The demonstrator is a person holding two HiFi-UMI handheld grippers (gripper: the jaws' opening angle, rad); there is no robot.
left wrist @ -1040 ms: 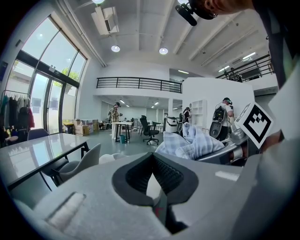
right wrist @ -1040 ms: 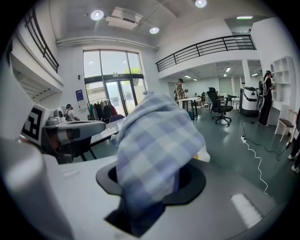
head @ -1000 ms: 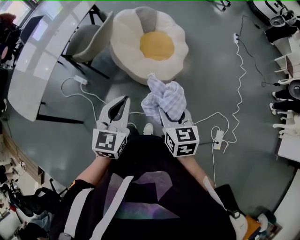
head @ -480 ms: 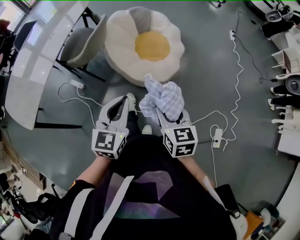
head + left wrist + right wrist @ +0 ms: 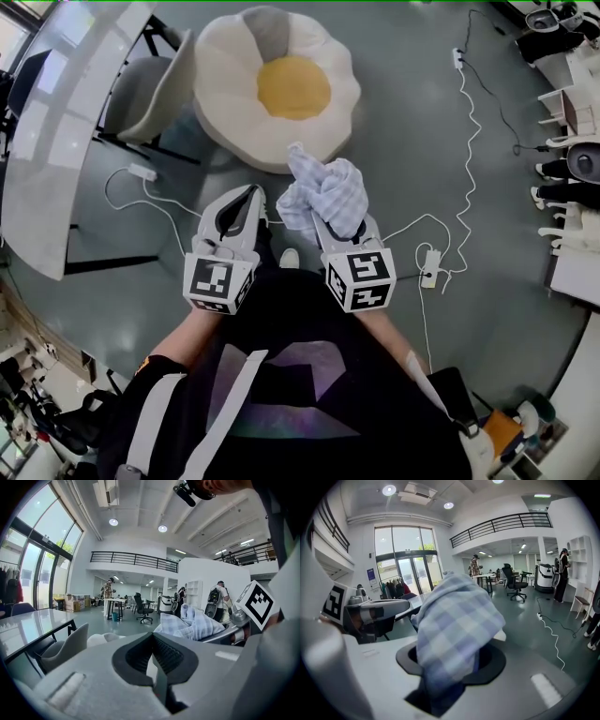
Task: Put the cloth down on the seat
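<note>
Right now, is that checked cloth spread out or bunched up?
Bunched up: the cloth bulges in a crumpled wad from the right gripper, short of the seat.

grey floor (image 5: 487, 319), long white table (image 5: 47, 141) with a grey chair (image 5: 141, 89), tall windows (image 5: 405, 557), railed mezzanine (image 5: 133, 560), ceiling lights (image 5: 113, 521)

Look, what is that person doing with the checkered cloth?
A person holds a gripper in each hand. The right gripper is clamped on a bunched blue and white checkered cloth and holds it up in the air. The left gripper is beside it, closed and with nothing in it. On the floor in front is a round white seat with a yellow middle. The cloth is not on the seat yet.
</note>
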